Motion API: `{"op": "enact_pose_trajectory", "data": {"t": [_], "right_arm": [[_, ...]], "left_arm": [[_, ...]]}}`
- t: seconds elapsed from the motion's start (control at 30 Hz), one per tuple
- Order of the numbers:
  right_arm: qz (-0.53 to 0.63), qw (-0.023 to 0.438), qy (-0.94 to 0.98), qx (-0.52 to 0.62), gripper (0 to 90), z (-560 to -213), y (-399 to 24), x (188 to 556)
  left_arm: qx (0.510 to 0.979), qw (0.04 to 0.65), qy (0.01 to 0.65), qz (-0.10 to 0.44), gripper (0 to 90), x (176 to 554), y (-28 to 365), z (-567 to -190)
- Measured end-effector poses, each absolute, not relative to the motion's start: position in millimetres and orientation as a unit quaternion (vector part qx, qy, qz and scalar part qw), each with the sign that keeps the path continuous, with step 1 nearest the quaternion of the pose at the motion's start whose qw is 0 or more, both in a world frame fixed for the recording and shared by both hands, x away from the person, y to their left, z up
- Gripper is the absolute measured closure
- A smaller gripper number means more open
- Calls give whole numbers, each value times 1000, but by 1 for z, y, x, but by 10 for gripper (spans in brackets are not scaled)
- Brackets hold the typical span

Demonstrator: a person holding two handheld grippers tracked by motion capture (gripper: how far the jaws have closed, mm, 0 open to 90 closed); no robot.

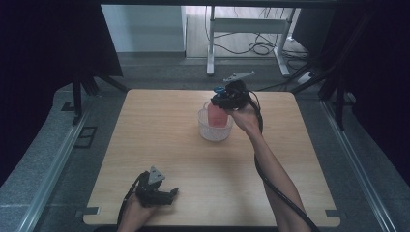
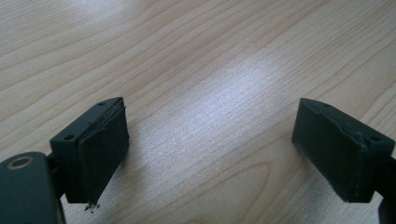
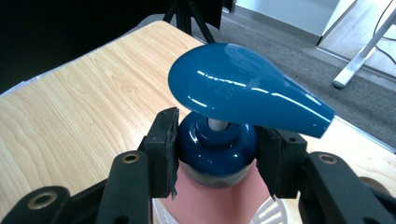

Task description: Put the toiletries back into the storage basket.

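my right gripper clamps the blue collar of a pink pump bottle, which stands partly inside a white basket past the table's middle. my left gripper rests near the front edge, jaws spread wide, holding nothing.

On the wooden desk, a white mesh basket stands right of centre toward the far side, with a pink bottle upright inside it. The right claw grips the bottle's blue top from the right. The left claw rests at the near left edge, jaws pointing right.
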State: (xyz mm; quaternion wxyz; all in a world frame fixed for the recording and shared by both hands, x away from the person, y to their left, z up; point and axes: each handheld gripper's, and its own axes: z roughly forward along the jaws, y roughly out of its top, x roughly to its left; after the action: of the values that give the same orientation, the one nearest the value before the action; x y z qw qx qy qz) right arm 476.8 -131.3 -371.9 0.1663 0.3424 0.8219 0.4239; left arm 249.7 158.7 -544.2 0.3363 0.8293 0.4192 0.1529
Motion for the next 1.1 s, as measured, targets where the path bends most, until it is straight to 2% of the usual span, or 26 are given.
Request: {"op": "enact_pose_trajectory", "data": {"t": [1.1], "right_arm": [[409,149,832,344,529,-414,-127,482]], "left_arm": [[831,335,417,152,104,250,159,-544]]}}
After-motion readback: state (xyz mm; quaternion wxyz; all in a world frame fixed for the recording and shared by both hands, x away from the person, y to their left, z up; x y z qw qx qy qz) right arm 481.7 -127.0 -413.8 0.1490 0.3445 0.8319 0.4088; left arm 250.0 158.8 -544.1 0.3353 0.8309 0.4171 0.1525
